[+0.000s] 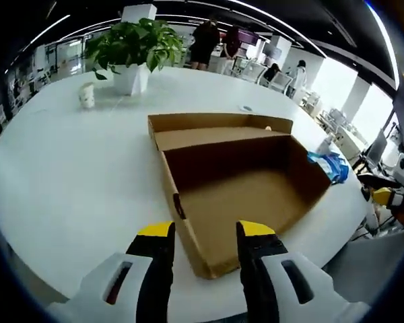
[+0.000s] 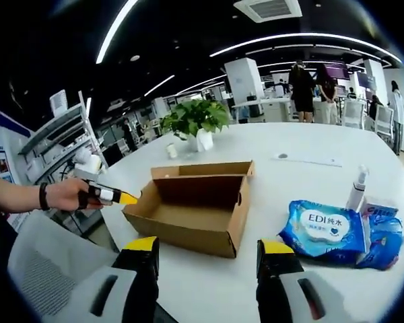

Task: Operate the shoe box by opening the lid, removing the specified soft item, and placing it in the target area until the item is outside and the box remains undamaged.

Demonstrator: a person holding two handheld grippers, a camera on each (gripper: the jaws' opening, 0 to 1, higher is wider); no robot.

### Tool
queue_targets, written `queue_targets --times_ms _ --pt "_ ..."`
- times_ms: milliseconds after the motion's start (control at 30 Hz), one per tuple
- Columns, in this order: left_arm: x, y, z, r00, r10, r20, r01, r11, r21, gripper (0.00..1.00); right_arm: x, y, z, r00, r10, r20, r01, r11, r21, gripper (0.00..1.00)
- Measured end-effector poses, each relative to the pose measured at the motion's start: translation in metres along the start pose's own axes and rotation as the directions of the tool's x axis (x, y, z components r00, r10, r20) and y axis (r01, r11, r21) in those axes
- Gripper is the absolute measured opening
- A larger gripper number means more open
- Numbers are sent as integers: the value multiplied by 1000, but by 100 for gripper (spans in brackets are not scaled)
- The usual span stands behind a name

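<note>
Jaws of the left hand-held gripper [image 1: 205, 232] stand apart, yellow-tipped, holding nothing, one on each side of the near corner of the shoe box [image 1: 242, 188]. In the right gripper view, the right hand-held gripper [image 2: 209, 249] is likewise spread and empty, positioned just short of the box's long side wall [image 2: 188, 232].

The shoe box is brown cardboard, open, with its lid [image 1: 219, 128] folded back flat on the far side. The interior visible in both views shows bare cardboard floor. The box sits on a white round desk [image 1: 74, 175].

In the right gripper view, a blue soft pack of wet wipes [image 2: 326, 229] lies on the desk to the right of the box, apart from it. A spray bottle [image 2: 357, 188] stands just behind the pack. The same view shows the person's hand [image 2: 67, 194] at the left, holding the other gripper near the box's end wall.

A potted plant [image 1: 131, 50] and a paper cup [image 1: 87, 95] stand well beyond the box. People stand in the background.
</note>
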State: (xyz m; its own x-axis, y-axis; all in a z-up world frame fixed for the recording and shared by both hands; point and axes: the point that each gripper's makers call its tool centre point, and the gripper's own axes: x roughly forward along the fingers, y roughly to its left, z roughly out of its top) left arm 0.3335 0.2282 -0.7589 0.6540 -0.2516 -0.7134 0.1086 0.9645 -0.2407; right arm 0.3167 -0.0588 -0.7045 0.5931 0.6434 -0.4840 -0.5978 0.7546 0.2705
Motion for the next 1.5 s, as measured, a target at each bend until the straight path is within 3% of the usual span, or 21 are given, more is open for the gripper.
queue_targets --times_ms 167,267,433,633,767,900,1000,1167,1500 --pt "6 2 -8 998 25 -52 -26 1000 -15 34 -2 -1 1 1000 0 6 0 1000 1 57" --pt "7 -2 -9 996 31 -84 -29 999 27 36 -2 -2 2 1000 -5 11 5 1000 5 57" --pt "10 2 -9 993 58 -100 -55 998 32 33 -3 -2 4 1000 -5 19 5 1000 6 58" --pt "13 10 -13 989 94 -117 -91 995 28 25 -4 -2 5 1000 -4 25 4 1000 10 58" --pt "13 13 -23 981 121 -151 -112 991 69 18 -4 -3 5 1000 -5 27 4 1000 12 57" --pt "13 16 -32 977 131 -166 -128 991 29 14 -4 -1 4 1000 0 26 0 1000 11 57" --pt "13 16 -31 978 131 -163 -130 991 13 13 -4 0 3 1000 2 22 -3 1000 9 57" --pt "12 18 -30 972 160 -172 -145 985 98 12 -3 0 3 1000 1 22 -2 1000 11 57" --pt "10 24 -30 971 182 -157 -160 977 143 8 -4 0 0 1000 1 12 -1 1000 13 57"
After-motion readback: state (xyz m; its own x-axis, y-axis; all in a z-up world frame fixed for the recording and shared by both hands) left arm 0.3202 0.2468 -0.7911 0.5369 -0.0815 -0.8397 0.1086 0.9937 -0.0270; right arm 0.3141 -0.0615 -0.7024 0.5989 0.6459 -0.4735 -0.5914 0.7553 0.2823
